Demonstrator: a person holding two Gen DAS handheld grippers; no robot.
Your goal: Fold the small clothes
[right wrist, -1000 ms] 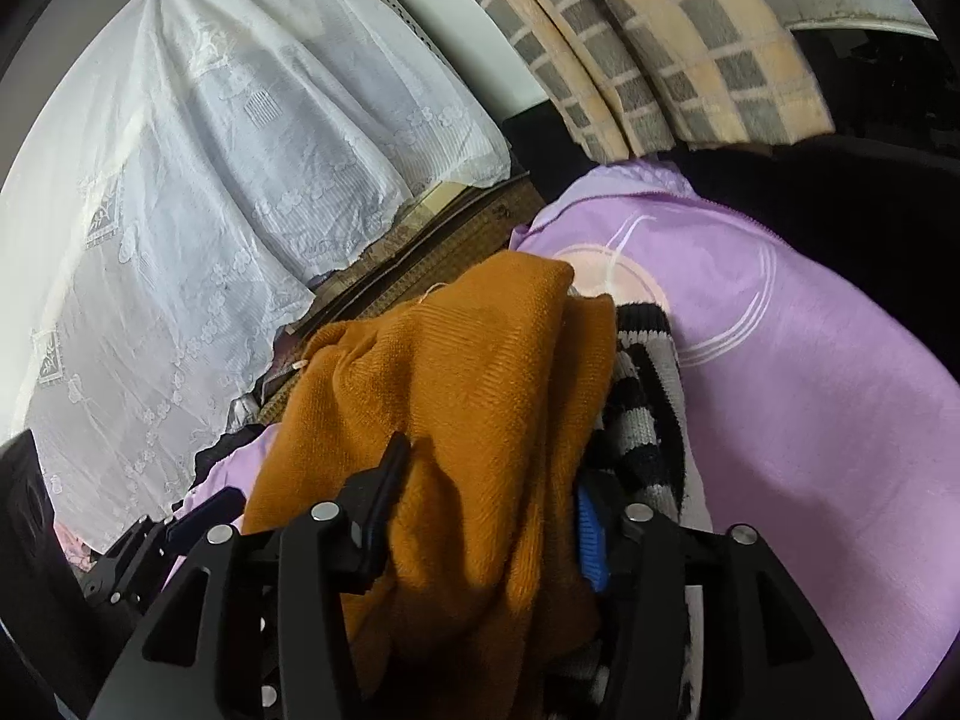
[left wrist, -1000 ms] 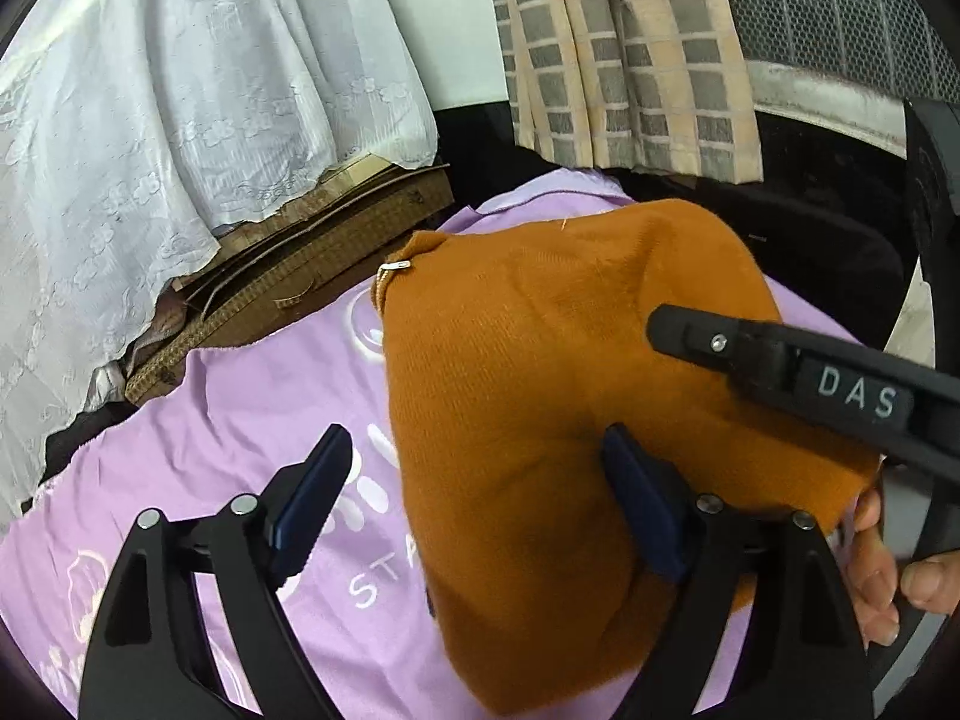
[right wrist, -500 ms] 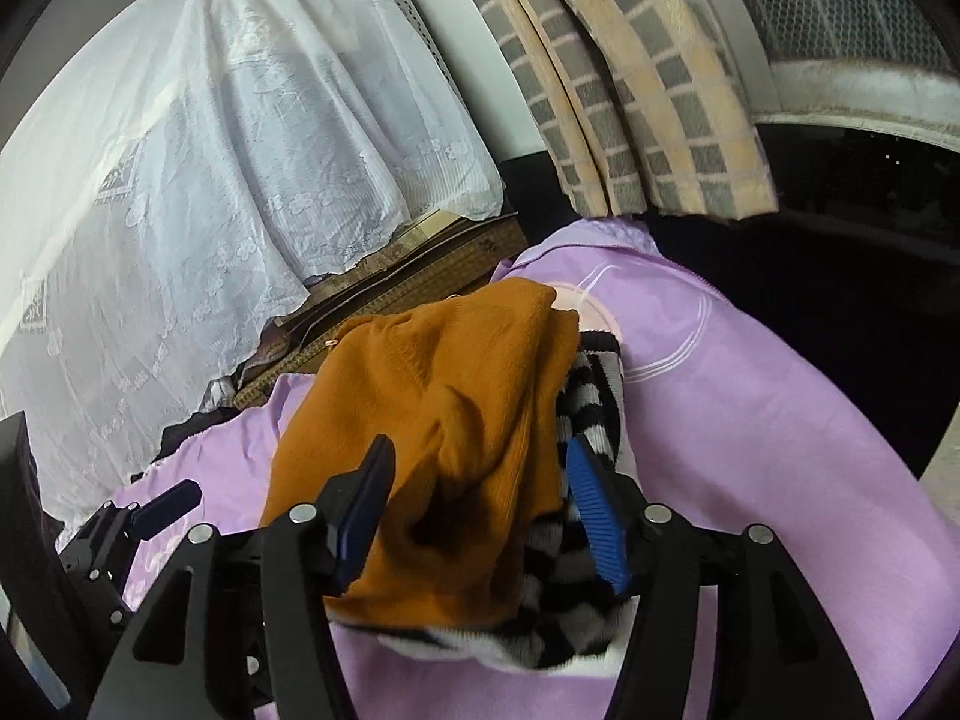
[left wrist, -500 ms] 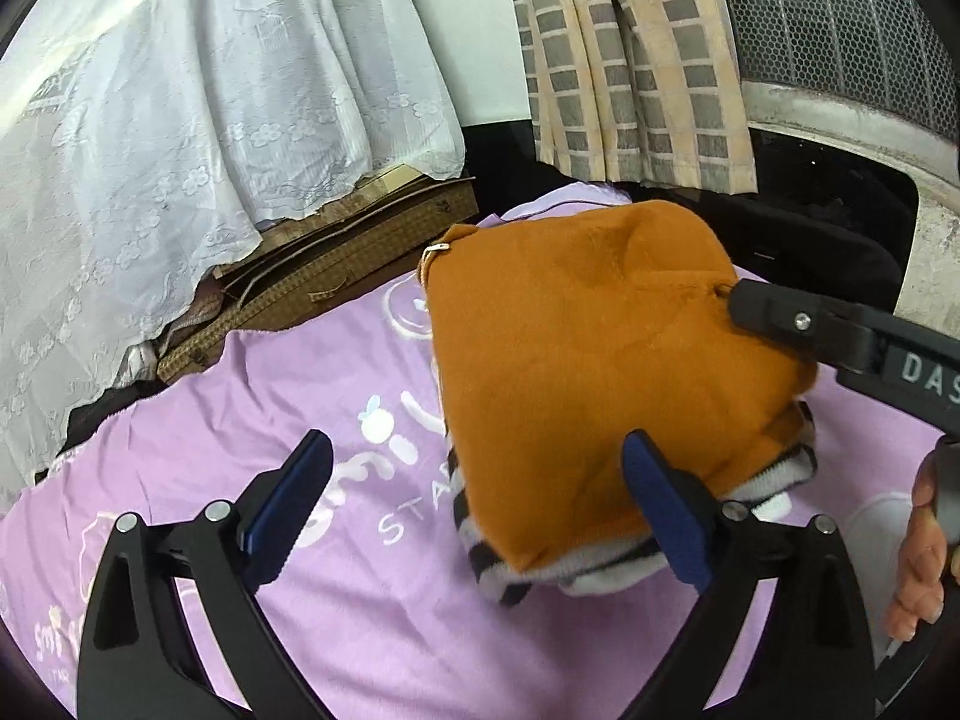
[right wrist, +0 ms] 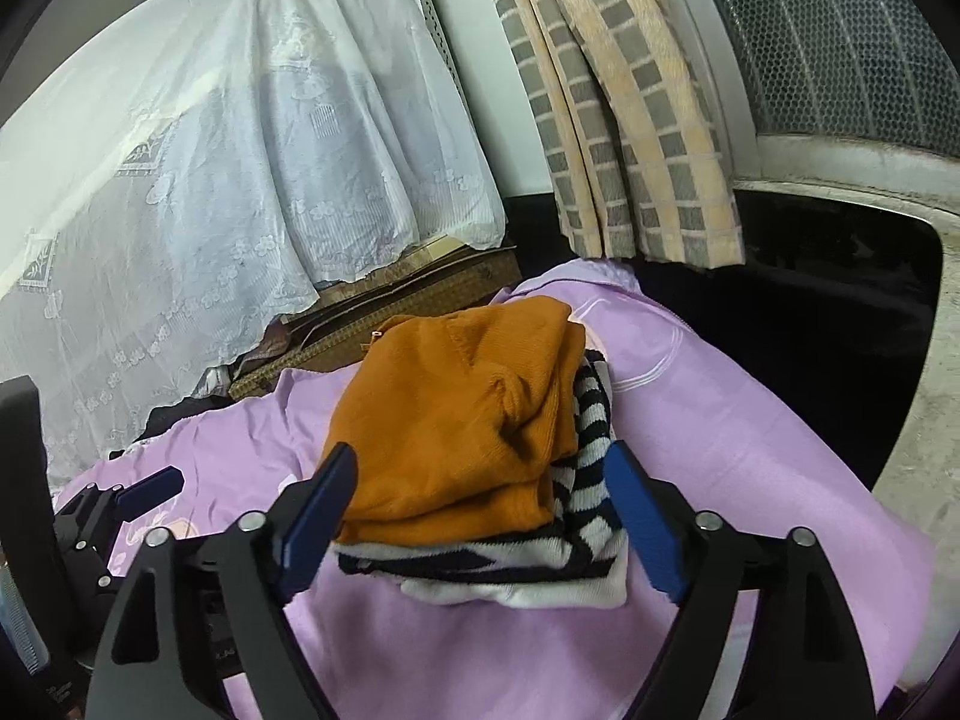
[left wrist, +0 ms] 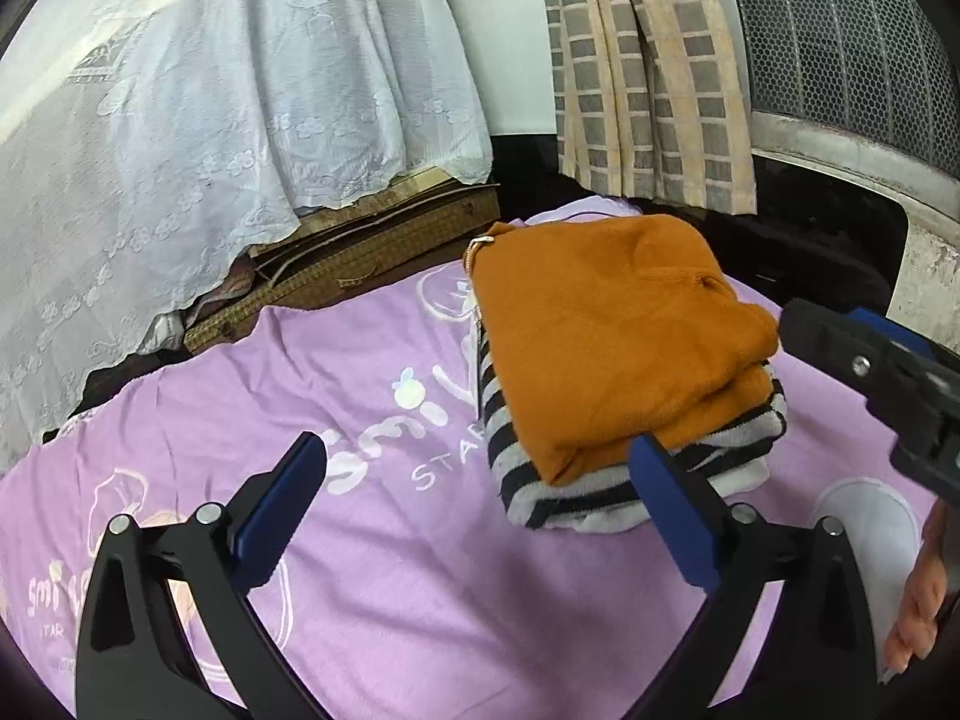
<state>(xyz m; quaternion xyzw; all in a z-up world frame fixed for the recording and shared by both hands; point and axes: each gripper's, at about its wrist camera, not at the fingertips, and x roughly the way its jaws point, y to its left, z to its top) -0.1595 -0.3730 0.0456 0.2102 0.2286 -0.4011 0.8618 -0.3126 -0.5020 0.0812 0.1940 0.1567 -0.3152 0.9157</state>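
A folded orange knit garment [left wrist: 606,330] lies on top of a folded black-and-white striped garment [left wrist: 600,486] on a purple printed sheet [left wrist: 372,540]. The stack also shows in the right wrist view, orange [right wrist: 456,420] over striped [right wrist: 588,438]. My left gripper [left wrist: 480,486] is open and empty, just in front of the stack's left side. My right gripper [right wrist: 480,498] is open and empty, its jaws on either side of the stack's near end, not touching it. The right gripper's body [left wrist: 870,372] shows at the right of the left wrist view.
White lace fabric [left wrist: 210,120] hangs at the back left over brown woven mats [left wrist: 360,264]. A checked curtain [left wrist: 648,72] hangs at the back. A dark gap [right wrist: 810,300] lies past the sheet's far right edge. A mesh window [left wrist: 840,42] is at the top right.
The orange garment was set down on the striped one. Both grippers let go, opened and pulled back from the stack.
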